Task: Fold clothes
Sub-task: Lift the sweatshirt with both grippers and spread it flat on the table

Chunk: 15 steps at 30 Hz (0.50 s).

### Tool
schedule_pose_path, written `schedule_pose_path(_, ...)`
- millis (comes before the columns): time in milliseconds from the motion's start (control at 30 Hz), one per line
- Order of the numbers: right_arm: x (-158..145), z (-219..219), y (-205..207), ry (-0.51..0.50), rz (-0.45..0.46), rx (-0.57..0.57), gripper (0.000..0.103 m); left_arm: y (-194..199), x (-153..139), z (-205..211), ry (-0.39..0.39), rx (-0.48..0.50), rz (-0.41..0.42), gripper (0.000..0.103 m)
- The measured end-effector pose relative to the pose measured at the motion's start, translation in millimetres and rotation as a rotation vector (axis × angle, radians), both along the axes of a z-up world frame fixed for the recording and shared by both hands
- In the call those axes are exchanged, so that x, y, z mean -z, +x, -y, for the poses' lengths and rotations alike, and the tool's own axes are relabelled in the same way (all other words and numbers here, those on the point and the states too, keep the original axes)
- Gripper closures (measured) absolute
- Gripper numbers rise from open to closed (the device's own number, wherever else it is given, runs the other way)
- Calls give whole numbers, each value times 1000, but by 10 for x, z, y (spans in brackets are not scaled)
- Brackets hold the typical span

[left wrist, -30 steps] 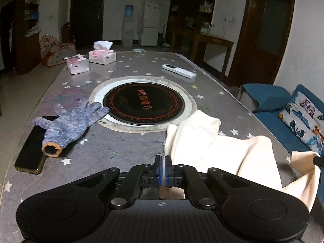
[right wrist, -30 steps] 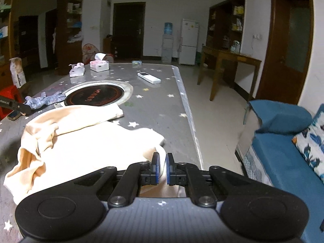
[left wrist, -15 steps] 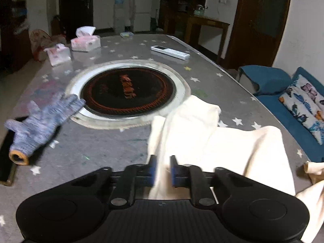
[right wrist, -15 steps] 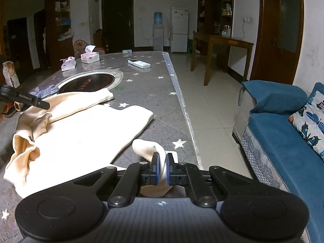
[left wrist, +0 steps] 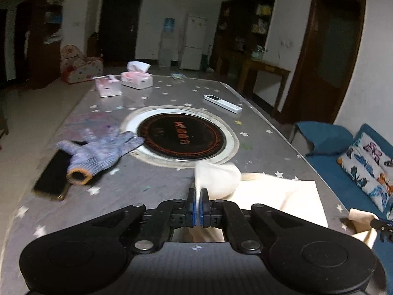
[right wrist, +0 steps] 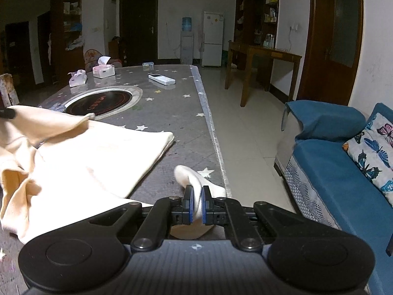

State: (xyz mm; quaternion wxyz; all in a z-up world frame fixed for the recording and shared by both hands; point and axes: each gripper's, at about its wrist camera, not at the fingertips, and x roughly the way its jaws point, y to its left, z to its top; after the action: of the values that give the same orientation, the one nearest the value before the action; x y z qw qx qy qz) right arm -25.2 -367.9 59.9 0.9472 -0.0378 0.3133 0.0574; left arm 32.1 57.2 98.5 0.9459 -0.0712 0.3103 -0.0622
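The big grey table with little white stars (left wrist: pixel 265 145) fills most of both views. A round black cooktop with a pale ring (left wrist: pixel 180 136) sits in its middle. The soft cream-coloured cloth garment (right wrist: pixel 98 157) lies spread on the near end of the table, at about 9 o'clock in the right wrist view and 3 o'clock in the left wrist view.

The left gripper (left wrist: pixel 197 205) points forward and level, low over the table. Its jaws are squeezed almost together on a thin edge of the cloth. Half a second ago these jaws were apart, so they have now closed on the cloth. The fold in front of them has bunched up into a round hump.

The right gripper (right wrist: pixel 196 206) also points forward, near the table's right edge. Its jaws are pinched on a thick roll of the cloth, as they were before.

A blue knitted glove with an orange cuff (left wrist: pixel 98 152) lies at 10 o'clock on a flat black phone (left wrist: pixel 52 177). Two pink and white tissue boxes (left wrist: pixel 136 80) at 11 o'clock have tissues poking out.
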Motion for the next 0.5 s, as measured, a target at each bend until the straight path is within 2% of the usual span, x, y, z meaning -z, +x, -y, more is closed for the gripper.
schedule_pose_path(267, -67, 60, -156, -24, 12, -12, 98, -648, 91, -293, -10, -80, -66, 100)
schedule_pose_path(400, -54, 109, -209, -33, -5, -17, 98, -873, 247, -419, -36, -94, -134, 100)
schedule_pose_path(500, -51, 146, -238, -36, -20, -21, 98, -967, 359, -469, -14, -99, -187, 99)
